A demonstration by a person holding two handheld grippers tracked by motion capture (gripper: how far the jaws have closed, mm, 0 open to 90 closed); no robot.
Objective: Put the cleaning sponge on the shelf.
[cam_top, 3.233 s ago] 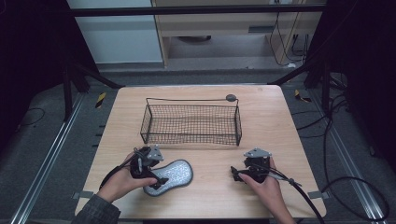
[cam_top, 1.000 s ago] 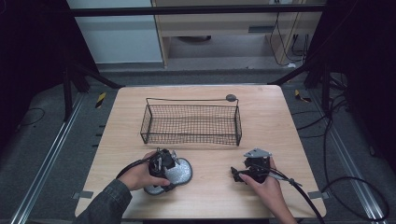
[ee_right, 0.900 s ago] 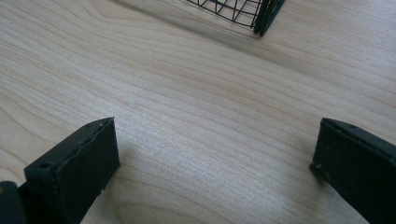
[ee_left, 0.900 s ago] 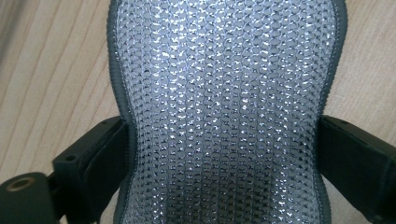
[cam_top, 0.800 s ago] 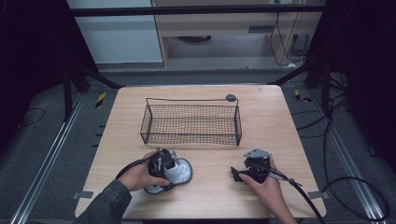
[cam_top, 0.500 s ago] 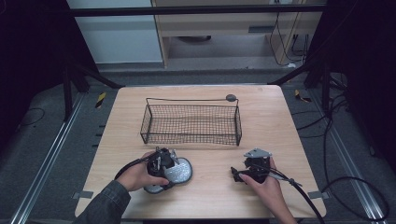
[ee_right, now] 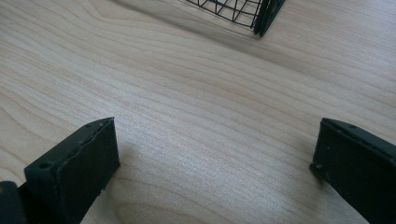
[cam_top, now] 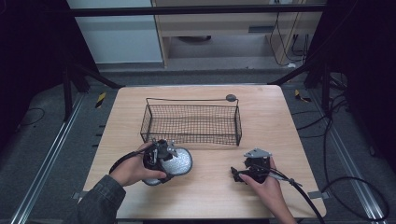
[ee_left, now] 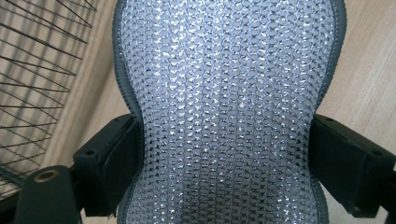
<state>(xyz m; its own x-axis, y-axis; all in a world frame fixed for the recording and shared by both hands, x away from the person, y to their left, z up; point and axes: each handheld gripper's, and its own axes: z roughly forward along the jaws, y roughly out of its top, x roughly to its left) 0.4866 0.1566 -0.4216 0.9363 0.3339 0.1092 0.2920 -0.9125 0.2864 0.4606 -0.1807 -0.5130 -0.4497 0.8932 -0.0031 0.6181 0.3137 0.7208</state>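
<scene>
A silver mesh pad point(cam_top: 181, 161) with a grey rim and a narrow waist is at the front left of the wooden table point(cam_top: 280, 121). My left gripper point(cam_top: 164, 158) is shut on its waist. In the left gripper view both black fingers point(ee_left: 112, 154) press the sides of the pad point(ee_left: 229, 93). These jaws have just been closing, with the pad between them. The pad is lifted slightly off the wood. My right gripper point(cam_top: 237, 175) rests at the front right, and its jaws point(ee_right: 215, 158) stand open over bare wood.
A black wire basket point(cam_top: 191, 100) stands in the middle of the table, just beyond the pad, with nothing in it; its wires point(ee_left: 32, 70) and a corner point(ee_right: 261, 11) show close by. A small dark disc point(cam_top: 230, 98) lies behind it.
The left gripper moved onto the pad, closed on its waist and rose a little with it. The right gripper has stayed where it was.
</scene>
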